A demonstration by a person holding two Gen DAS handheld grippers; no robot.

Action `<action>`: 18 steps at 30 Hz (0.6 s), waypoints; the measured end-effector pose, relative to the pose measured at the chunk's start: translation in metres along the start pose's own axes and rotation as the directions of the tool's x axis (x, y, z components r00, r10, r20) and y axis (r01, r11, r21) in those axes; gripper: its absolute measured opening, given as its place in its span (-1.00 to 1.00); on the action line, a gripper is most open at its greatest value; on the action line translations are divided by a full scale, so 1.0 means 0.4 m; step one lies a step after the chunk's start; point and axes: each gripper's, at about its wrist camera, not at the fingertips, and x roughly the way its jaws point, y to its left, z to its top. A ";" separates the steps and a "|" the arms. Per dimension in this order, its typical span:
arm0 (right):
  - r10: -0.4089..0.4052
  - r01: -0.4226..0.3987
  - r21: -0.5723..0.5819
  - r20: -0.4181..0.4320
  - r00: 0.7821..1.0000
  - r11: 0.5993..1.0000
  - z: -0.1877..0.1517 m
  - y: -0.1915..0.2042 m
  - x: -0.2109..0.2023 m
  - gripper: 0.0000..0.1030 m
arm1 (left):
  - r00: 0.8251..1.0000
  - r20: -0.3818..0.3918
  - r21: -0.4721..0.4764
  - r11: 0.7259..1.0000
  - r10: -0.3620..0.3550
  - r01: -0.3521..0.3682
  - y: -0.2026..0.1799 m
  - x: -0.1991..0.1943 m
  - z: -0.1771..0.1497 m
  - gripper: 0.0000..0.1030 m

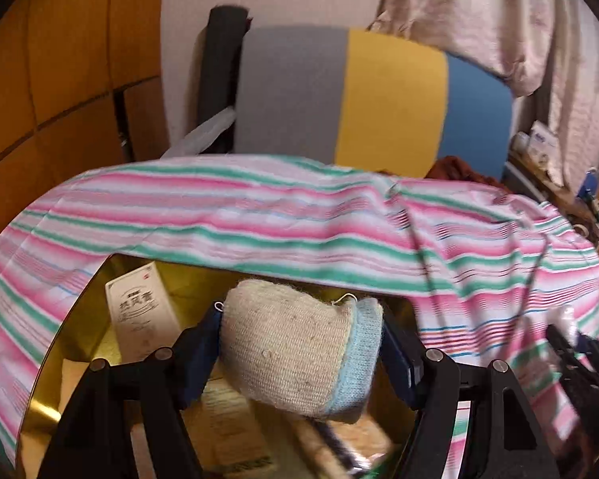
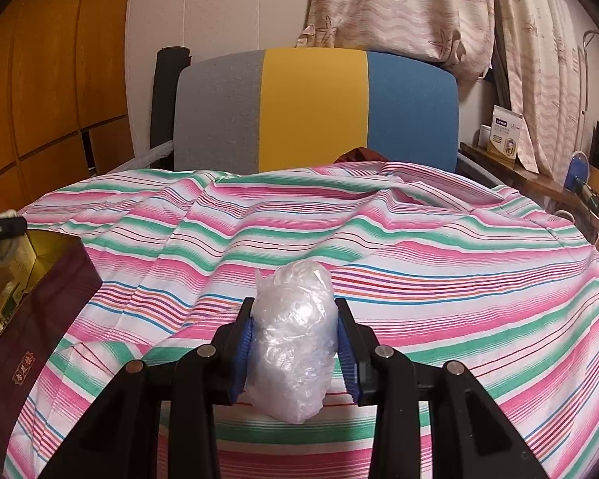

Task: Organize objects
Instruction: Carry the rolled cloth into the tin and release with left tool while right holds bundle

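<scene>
Left gripper [image 1: 301, 353] jaws half-open, clamping a soft, light sock roll [image 1: 299, 347] over the box [image 1: 52, 359]. Right gripper [image 2: 295, 353] squeezes a crinkly, slippery plastic wad [image 2: 293, 343] right of the box, gripped mid-body.

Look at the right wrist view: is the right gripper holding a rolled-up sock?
No, the right gripper is shut on a crumpled clear plastic bag, above the striped cloth.
</scene>
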 end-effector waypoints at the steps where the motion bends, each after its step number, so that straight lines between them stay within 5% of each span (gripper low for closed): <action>1: 0.000 0.000 0.001 -0.002 1.000 1.000 0.000 -0.001 0.001 -0.28 | 1.000 -0.018 -0.004 1.000 0.017 -0.017 0.009 0.015 -0.002 0.41; 7: 0.001 -0.001 0.003 -0.011 1.000 1.000 -0.002 -0.003 0.004 -0.28 | 0.996 -0.053 -0.030 0.997 0.071 -0.072 0.046 0.060 -0.004 0.45; 12: 0.002 -0.002 0.002 -0.015 1.000 1.000 -0.002 -0.002 0.006 -0.28 | 0.995 -0.013 -0.082 0.991 0.103 -0.103 0.073 0.032 -0.015 0.96; 18: 0.001 -0.001 0.002 -0.014 1.000 1.000 -0.003 -0.002 0.006 -0.28 | 0.994 0.013 -0.074 0.991 0.112 -0.111 0.066 -0.026 -0.042 1.00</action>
